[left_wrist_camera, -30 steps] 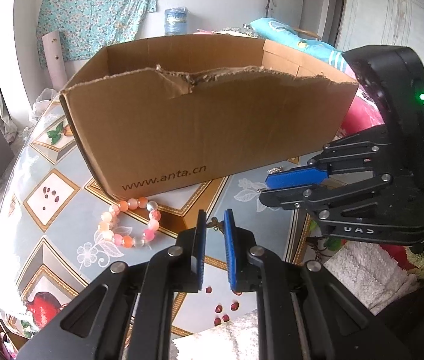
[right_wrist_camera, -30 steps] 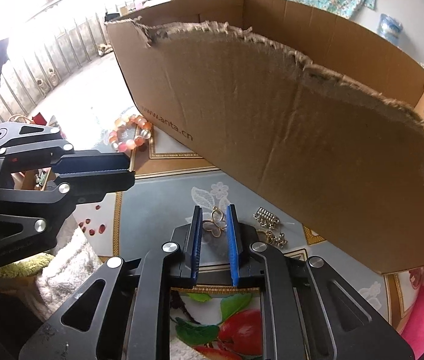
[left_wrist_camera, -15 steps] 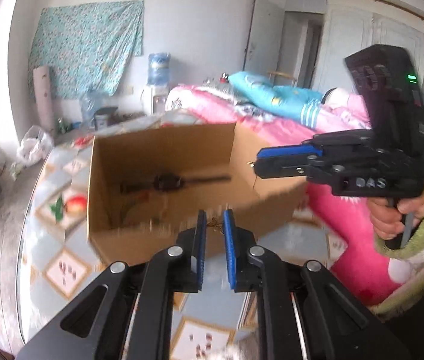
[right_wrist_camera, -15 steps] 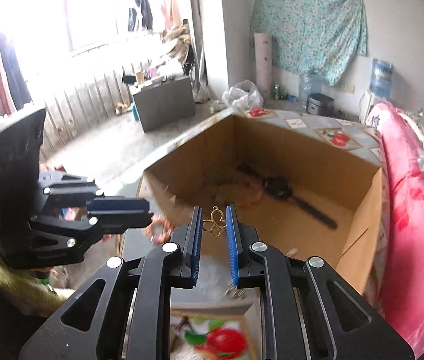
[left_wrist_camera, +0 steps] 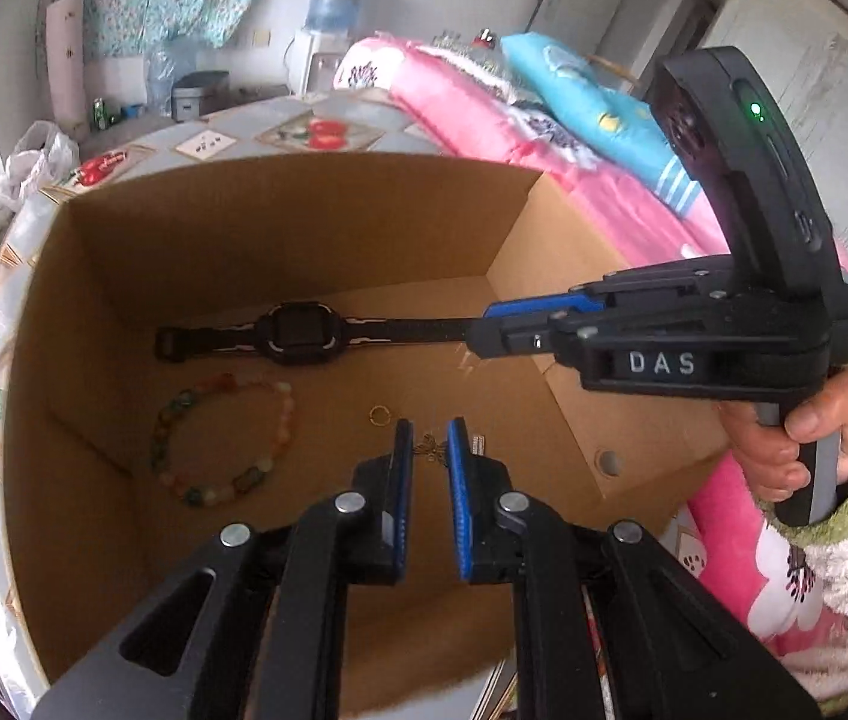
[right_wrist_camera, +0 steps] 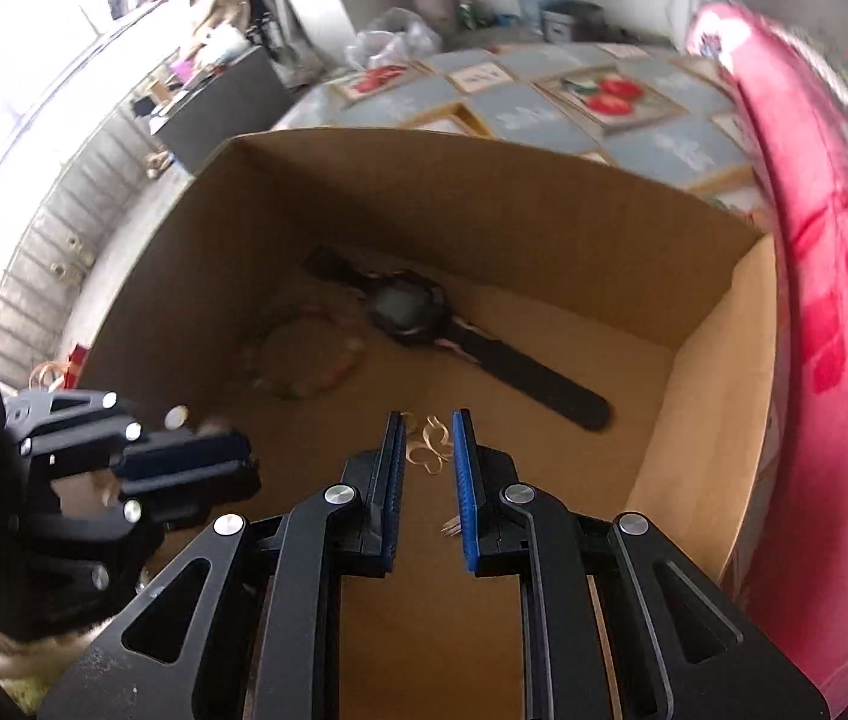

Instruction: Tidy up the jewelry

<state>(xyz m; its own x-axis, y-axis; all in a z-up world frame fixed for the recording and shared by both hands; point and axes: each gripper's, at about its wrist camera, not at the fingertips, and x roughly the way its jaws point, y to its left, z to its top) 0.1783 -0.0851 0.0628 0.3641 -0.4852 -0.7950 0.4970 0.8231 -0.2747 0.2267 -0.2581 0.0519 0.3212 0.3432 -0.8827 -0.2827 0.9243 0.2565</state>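
Jaws narrowly parted: left gripper [left_wrist_camera: 429,450] around small charm [left_wrist_camera: 431,451], right gripper [right_wrist_camera: 429,447] around gold butterfly pendant [right_wrist_camera: 429,449].

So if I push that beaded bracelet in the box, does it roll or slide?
The multicoloured beaded bracelet lies flat as a loose loop on the brown cardboard box floor, so it will probably deform and drag, not roll. Its beads look smooth, so it may slip from a pinch.

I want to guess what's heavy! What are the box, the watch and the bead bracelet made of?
Box: plain brown cardboard, matte, with folded corners. Watch: looks like black plastic or rubber, its strap dull, its face slightly glossy. Bracelet: smooth, rounded beads in green, orange and pale tones, perhaps stone or glass; I can't tell which.
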